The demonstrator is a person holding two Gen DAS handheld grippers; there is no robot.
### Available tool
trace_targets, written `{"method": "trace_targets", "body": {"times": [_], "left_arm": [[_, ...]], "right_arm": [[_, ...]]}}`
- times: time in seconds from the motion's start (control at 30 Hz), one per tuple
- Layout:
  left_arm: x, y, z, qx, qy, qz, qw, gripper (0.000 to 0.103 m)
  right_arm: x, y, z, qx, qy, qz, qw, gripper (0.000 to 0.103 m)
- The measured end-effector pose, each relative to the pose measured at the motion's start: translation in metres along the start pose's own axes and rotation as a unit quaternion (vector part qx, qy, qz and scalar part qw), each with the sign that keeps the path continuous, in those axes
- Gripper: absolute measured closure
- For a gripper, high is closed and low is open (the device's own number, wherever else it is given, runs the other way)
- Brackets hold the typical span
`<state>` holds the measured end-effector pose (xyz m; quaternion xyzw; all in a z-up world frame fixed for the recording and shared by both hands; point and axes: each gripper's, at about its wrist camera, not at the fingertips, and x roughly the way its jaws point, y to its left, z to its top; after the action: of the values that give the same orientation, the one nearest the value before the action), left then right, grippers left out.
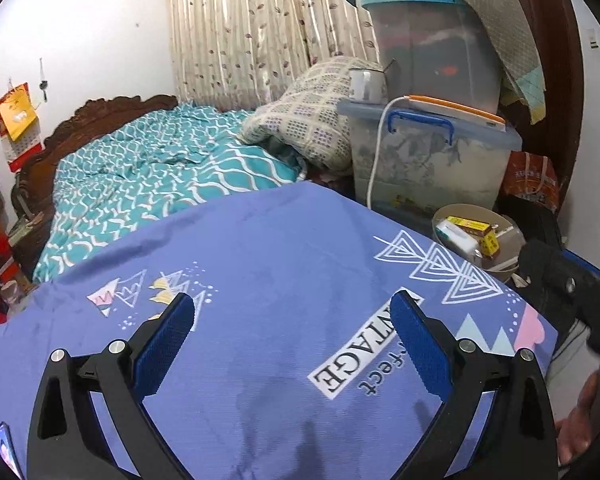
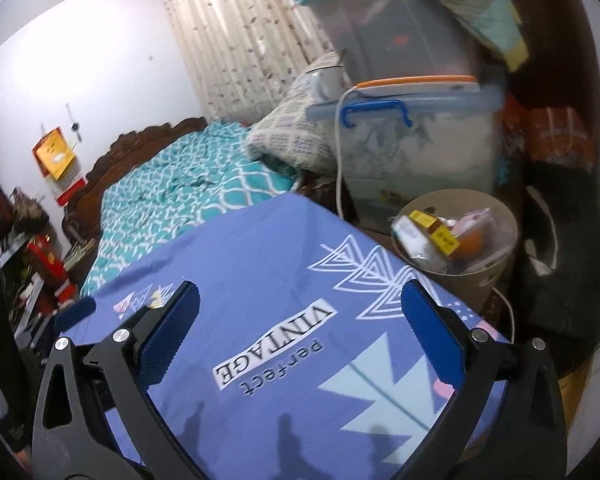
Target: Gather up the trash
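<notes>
both tongs are released and hold nothing: the left gripper [image 1: 292, 312] and right gripper [image 2: 300, 300] hover over the purple printed cloth [image 1: 260, 248], jaws spread wide. the trash sits in one beige bin [image 2: 480, 276] just past the cloth's far right corner, piled to the rim: two yellow boxes [image 2: 434, 226], one white carton [image 2: 408, 236], and one pinkish packet whose kind i cannot tell. a careless reach could likely tip the bin or snag the one white cable [image 2: 340, 152] hanging down the two stacked storage tubs [image 2: 420, 152] behind it.
</notes>
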<state>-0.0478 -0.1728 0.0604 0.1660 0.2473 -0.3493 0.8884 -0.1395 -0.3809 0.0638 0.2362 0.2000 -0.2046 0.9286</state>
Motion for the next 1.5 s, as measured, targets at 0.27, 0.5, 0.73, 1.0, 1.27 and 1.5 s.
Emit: {"method": "trace_targets", "body": {"times": [0.27, 0.5, 0.73, 1.0, 1.27, 1.5], "left_arm": [[-0.011, 0.007, -0.002, -0.002, -0.014, 0.017, 0.9998, 0.009], [-0.019, 0.008, -0.002, 0.0, -0.023, 0.012, 0.9997, 0.009], [-0.031, 0.006, 0.003, 0.002, -0.037, 0.007, 0.9993, 0.009], [-0.039, 0.002, 0.007, 0.014, -0.044, 0.022, 0.9987, 0.009], [-0.041, -0.003, 0.007, 0.025, -0.037, 0.03, 0.9985, 0.009], [-0.044, -0.002, 0.006, 0.025, -0.039, 0.042, 0.998, 0.009]], "right_arm": [[-0.013, 0.011, -0.005, 0.001, -0.023, 0.006, 1.0, 0.003], [-0.015, -0.007, -0.011, 0.048, -0.027, -0.019, 0.998, 0.004], [-0.016, -0.027, -0.012, 0.085, -0.019, -0.03, 0.996, 0.004], [-0.023, -0.032, -0.008, 0.094, -0.033, -0.032, 0.995, 0.004], [-0.025, -0.031, -0.01, 0.094, -0.03, -0.025, 0.995, 0.004], [-0.025, -0.031, -0.011, 0.096, -0.03, -0.025, 0.995, 0.004]]}}
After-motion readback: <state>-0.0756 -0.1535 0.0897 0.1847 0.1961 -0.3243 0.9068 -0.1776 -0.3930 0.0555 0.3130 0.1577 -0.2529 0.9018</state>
